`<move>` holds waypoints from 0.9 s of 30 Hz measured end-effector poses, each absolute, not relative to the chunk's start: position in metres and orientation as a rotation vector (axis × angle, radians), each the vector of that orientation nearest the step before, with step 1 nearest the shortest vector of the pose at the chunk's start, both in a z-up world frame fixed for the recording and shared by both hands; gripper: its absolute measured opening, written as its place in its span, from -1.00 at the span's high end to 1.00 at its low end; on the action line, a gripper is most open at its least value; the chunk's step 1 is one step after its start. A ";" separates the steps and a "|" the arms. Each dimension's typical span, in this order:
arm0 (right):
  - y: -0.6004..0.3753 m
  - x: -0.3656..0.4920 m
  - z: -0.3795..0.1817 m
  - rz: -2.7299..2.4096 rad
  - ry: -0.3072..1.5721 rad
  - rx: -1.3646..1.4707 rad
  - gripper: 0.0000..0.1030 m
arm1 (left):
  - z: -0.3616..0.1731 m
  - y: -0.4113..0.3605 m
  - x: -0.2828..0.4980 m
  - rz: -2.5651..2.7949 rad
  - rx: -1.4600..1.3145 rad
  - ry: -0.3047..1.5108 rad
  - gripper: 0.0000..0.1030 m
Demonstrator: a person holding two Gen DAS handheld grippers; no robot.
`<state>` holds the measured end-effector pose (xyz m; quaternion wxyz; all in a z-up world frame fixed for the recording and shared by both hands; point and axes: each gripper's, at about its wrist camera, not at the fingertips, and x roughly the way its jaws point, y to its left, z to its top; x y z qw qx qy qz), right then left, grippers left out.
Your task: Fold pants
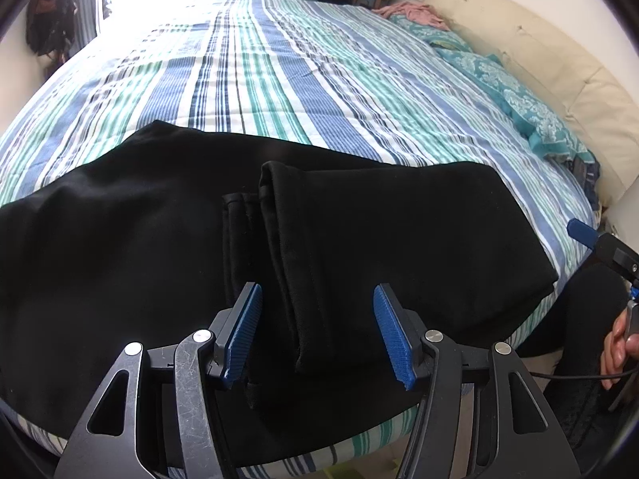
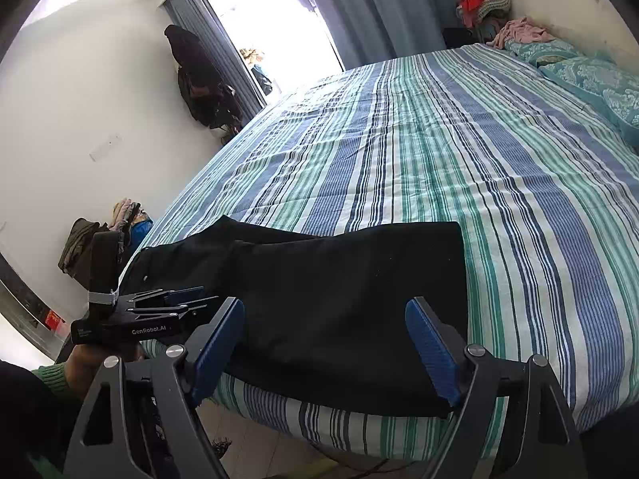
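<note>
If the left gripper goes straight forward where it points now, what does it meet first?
Most likely the black pants on the striped bed: the left gripper points at their folded-over leg, jaws open. Depth is unclear.

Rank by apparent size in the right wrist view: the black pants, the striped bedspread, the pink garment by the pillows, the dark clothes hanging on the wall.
1. Striped bedspread
2. Black pants
3. Dark clothes hanging on the wall
4. Pink garment

The pants lie nearest the camera, which inflates them; the last two are far off.

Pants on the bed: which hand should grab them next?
Probably the left. Its fingers straddle the folded leg ends of the black pants, while the right gripper sits back at the bed's edge.
</note>
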<state>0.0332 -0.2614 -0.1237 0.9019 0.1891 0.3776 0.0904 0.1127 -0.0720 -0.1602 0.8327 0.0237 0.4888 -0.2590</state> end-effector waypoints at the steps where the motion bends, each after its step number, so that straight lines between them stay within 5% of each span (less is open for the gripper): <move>1: -0.261 0.035 -0.125 0.191 0.785 0.395 -0.61 | -0.163 -0.074 0.113 -0.545 0.058 1.050 0.58; 2: -0.259 0.037 -0.126 0.193 0.782 0.395 -0.61 | -0.164 -0.075 0.113 -0.531 0.063 1.059 0.84; 4: -0.260 0.037 -0.123 0.187 0.759 0.388 -0.61 | -0.155 -0.069 0.111 -0.527 0.018 1.052 0.90; 8: -0.263 0.030 -0.119 0.166 0.731 0.383 -0.61 | -0.131 -0.050 0.099 -0.496 0.019 1.003 0.90; 15: -0.263 0.041 -0.135 0.148 0.808 0.397 -0.61 | -0.162 -0.047 0.102 -0.449 0.073 1.062 0.83; 16: -0.262 0.044 -0.139 0.143 0.832 0.390 -0.61 | -0.158 -0.049 0.101 -0.457 0.077 1.054 0.78; 18: -0.260 0.046 -0.145 0.136 0.861 0.386 -0.61 | -0.149 -0.047 0.098 -0.454 0.061 1.030 0.31; 19: -0.260 0.046 -0.146 0.133 0.865 0.386 -0.61 | -0.144 -0.044 0.096 -0.440 0.050 1.010 -0.19; 20: -0.261 0.046 -0.147 0.130 0.863 0.389 -0.61 | -0.139 -0.039 0.094 -0.423 0.036 0.980 -0.47; 27: -0.276 0.041 -0.141 0.119 0.809 0.460 -0.61 | -0.108 -0.041 0.094 -0.457 0.005 0.790 -0.49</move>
